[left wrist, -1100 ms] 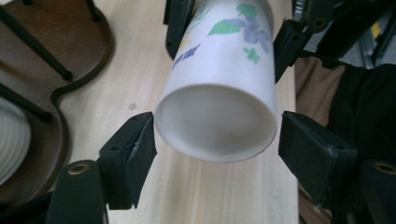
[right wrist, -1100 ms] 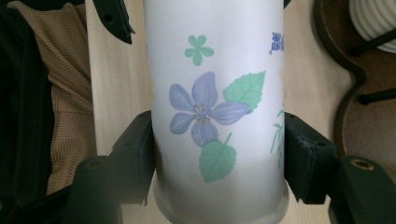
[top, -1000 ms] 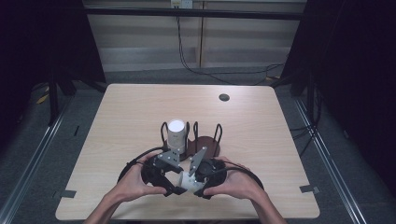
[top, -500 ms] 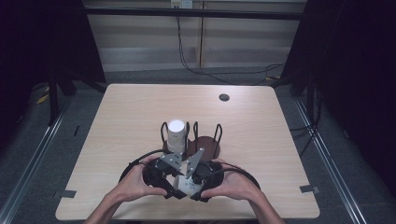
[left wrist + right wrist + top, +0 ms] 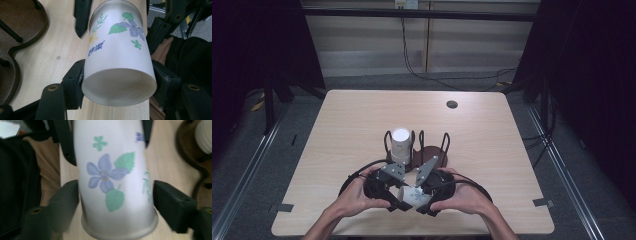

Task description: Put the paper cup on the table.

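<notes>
Two claws [image 5: 404, 192] [image 5: 421, 194] around one flowered cup [image 5: 117, 53], left clamped, right jaws slightly off.

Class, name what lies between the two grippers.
A flowered paper cup lies on its side between the left gripper and right gripper, per the high view.

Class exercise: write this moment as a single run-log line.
scene: floral cup lying sideways near table front edge | left gripper: shut on cup | right gripper: around cup, grip unclear | rack: holds second white cup
</notes>
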Action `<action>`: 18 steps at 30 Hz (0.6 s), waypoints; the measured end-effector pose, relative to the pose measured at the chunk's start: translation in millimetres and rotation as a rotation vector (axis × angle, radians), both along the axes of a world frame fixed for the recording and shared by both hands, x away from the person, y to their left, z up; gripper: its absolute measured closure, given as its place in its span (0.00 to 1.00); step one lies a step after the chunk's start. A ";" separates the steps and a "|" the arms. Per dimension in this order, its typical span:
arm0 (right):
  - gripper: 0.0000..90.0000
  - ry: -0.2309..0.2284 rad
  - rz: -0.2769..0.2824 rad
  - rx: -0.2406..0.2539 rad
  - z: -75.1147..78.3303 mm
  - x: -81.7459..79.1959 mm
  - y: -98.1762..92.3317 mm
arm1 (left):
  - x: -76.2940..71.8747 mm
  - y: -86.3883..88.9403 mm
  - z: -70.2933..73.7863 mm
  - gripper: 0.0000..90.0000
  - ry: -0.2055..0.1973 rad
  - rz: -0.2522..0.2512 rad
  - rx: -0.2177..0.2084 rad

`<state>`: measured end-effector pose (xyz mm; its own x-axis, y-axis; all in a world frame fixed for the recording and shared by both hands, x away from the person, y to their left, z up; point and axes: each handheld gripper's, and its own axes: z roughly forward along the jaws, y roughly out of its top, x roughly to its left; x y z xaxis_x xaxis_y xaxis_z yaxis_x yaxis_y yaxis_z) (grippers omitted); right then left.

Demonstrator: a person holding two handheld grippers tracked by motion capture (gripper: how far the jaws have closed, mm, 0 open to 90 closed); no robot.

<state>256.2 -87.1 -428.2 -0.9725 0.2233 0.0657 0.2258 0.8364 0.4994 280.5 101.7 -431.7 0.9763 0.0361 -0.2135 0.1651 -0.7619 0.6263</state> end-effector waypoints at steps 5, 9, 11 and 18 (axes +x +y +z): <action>0.18 0.009 -0.033 0.052 -0.5 1.5 -10.2 | 1.2 4.4 2.0 0.40 -0.016 0.027 -0.031; 0.16 0.016 -0.112 0.107 0.5 5.9 -22.2 | 2.1 9.5 3.5 0.40 -0.019 0.059 -0.056; 0.16 0.017 -0.133 0.129 2.3 6.3 -26.7 | 3.5 13.2 3.7 0.40 -0.022 0.071 -0.074; 0.17 0.020 -0.181 0.176 0.6 1.6 -36.4 | 4.0 17.4 1.1 0.40 -0.023 0.085 -0.086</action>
